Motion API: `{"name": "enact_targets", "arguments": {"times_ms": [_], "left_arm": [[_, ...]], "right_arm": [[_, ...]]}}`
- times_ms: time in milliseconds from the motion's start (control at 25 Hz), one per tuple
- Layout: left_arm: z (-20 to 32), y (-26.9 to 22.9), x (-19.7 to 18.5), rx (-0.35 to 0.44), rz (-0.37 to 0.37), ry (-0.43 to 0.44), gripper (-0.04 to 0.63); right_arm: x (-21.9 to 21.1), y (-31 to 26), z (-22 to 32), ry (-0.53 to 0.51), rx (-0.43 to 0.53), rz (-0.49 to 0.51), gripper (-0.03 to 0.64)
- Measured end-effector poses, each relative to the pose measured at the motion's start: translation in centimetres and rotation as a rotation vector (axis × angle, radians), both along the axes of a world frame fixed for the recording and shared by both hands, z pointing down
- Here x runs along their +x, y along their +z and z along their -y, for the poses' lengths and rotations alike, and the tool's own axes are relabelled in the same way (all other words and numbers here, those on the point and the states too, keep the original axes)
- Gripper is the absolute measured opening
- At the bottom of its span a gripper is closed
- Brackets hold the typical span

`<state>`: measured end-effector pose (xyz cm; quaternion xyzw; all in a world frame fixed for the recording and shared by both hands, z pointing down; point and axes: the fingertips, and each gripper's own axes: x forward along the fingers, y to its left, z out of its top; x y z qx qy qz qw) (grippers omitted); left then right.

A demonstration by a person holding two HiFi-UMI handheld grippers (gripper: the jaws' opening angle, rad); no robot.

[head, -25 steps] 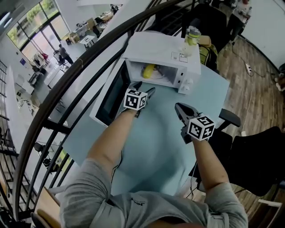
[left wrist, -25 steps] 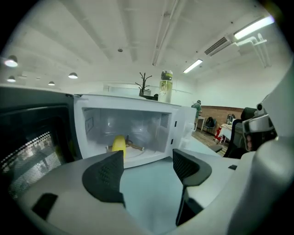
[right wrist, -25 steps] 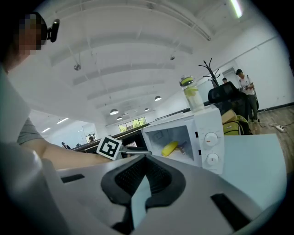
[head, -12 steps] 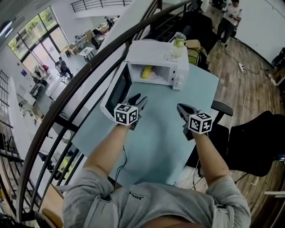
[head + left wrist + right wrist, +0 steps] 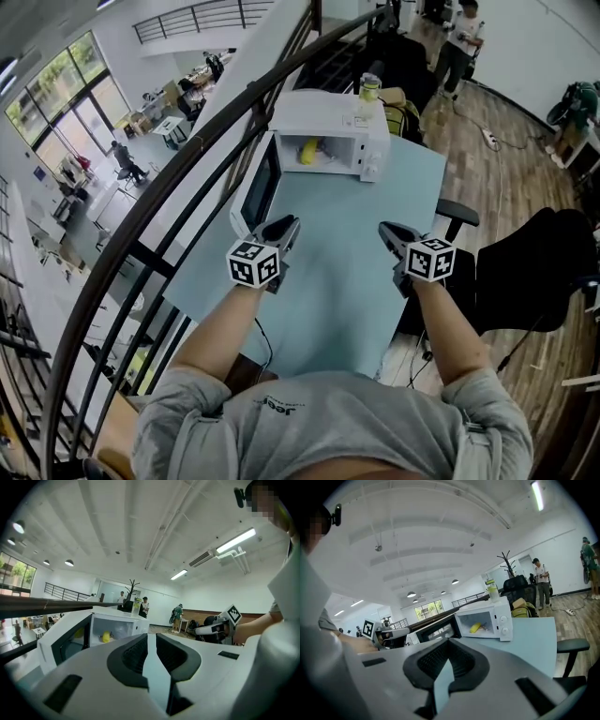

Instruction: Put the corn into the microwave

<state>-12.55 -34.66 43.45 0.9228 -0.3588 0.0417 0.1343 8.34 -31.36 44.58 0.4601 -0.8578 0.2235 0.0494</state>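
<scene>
Left tongs point(image 5: 287, 225) just closing, narrow gap, empty (corn point(image 5: 308, 150) inside microwave point(image 5: 323, 111)), right tongs point(image 5: 385, 229) together, empty.

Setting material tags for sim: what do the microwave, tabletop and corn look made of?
Microwave: smooth white shell, painted metal or plastic, can't tell which. Its door has a dark, glassy window.
Tabletop: flat pale blue with an even matte sheen, probably laminate.
Corn: yellow, too small to tell real from plastic.

Left gripper point(image 5: 151, 639): jaws have just been closing, narrow gap empty; beyond, open microwave point(image 5: 123, 620) containing corn point(image 5: 106, 636).
</scene>
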Motion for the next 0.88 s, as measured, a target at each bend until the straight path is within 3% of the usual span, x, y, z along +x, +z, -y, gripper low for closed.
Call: {"name": "enact_targets", "arguments": {"times_ms": [240, 440, 640, 880], "left_arm": [[-8.0, -0.2, -0.4, -0.042, -0.056, -0.098, 0.058], [-15.0, -1.8, 2.9, -0.033, -0.106, -0.190, 0.049], [-22.1, -3.7, 4.5, -0.011, -0.091, -0.256, 0.043], [-26.5, -7.1, 4.2, 0.045, -0.079, -0.259, 0.037]], "right_arm": [[1.1, -2.3, -4.8, -0.089, 0.041, -0.001, 0.017], [4.0, -2.6, -9.2, -0.175, 0.052, -0.002, 0.017], [4.1, -1.9, -14.4, -0.281, 0.015, 0.027, 0.017], [3.1, -4.5, -18.5, -0.341, 0.048, 0.026, 0.017]]}}
